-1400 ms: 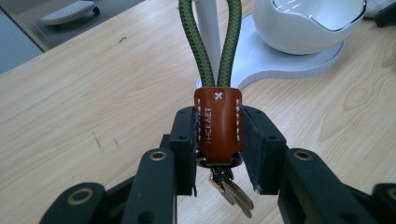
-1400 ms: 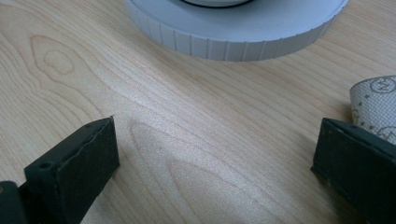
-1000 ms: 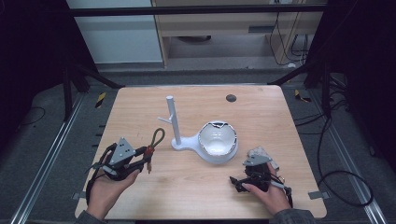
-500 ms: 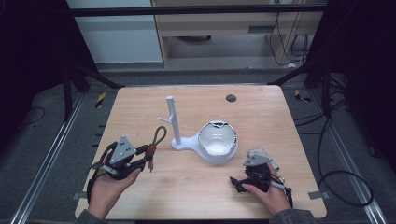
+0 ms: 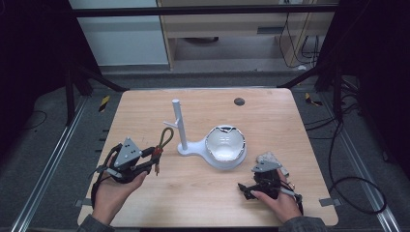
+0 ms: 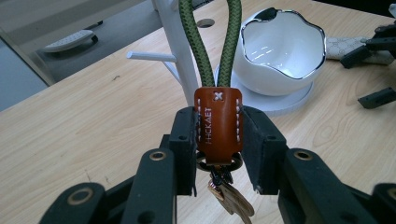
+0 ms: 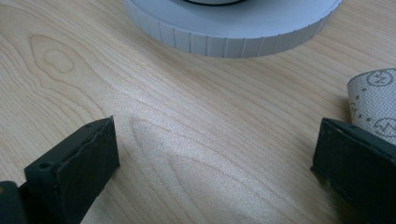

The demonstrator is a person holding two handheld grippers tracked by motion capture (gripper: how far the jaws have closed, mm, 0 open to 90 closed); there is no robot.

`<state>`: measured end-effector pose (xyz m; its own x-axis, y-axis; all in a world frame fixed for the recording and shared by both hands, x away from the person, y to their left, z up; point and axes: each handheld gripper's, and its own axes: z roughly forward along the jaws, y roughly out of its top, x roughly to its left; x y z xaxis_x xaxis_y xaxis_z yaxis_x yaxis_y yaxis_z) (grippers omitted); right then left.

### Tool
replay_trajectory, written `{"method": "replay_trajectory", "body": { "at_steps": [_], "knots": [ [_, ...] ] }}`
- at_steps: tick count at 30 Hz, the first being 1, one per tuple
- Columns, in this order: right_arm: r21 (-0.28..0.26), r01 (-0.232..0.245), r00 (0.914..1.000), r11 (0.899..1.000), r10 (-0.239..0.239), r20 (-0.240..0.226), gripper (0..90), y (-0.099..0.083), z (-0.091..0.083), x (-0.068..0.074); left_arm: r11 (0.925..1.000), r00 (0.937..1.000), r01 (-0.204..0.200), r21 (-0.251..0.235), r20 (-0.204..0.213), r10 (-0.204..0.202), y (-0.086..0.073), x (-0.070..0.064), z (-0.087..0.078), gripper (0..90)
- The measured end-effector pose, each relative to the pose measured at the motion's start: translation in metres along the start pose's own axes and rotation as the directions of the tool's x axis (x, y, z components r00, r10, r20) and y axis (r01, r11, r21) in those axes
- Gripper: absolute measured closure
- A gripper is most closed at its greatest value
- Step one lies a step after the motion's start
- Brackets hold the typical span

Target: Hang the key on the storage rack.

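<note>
We start w/ the worktop (image 5: 203,193), a pale wood slab w/ a small dark round spot (image 5: 239,101) near its far edge. On it, about centre, stands the white stand (image 5: 180,126): an upright post w/ a short side peg, rising from a flat round base that also carries a white bowl (image 5: 225,145) w/ a wavy rim (glossy inside, silver edge seen from the left gripper view). In the right gripper view we see the ribbed edge of that base (image 7: 233,35) close ahead.

Next, our two hands come in from the near edge. The left gripper (image 5: 153,155) is at the near-left of the worktop, pointing toward the stand; its jaws are clamped on the brown leather tab (image 6: 218,123) of a keychain. The keychain's green cord loop (image 5: 167,136) rises from the tab toward the post, just beside it, and we can't tell if it touches. Below the tab hang a metal ring and a small tan tag (image 6: 231,198).

The right gripper (image 5: 245,189) rests low at the near-right, near the base, jaws spread wide w/ bare wood between them, holding nothing. Just beside its right jaw lies a small patterned pouch (image 7: 376,100), pale grey-beige, printed w/ round marks.
</note>
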<state>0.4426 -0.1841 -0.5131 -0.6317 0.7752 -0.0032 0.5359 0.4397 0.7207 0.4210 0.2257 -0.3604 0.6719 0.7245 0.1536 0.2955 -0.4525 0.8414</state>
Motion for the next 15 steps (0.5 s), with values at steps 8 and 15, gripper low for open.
{"method": "replay_trajectory", "body": {
  "at_steps": [8,15],
  "knots": [
    [0.001,0.000,1.0000,1.000,0.000,0.003,0.3,0.000,0.000,0.000,0.9999,0.9999,0.011,-0.008,-0.008,-0.011,0.008,0.003,0.009,66.2],
    [0.001,0.005,1.0000,1.000,-0.005,0.004,0.3,-0.001,-0.001,0.000,0.9999,0.9999,0.015,-0.006,-0.007,-0.015,0.012,0.003,0.015,66.2]
  ]
}}
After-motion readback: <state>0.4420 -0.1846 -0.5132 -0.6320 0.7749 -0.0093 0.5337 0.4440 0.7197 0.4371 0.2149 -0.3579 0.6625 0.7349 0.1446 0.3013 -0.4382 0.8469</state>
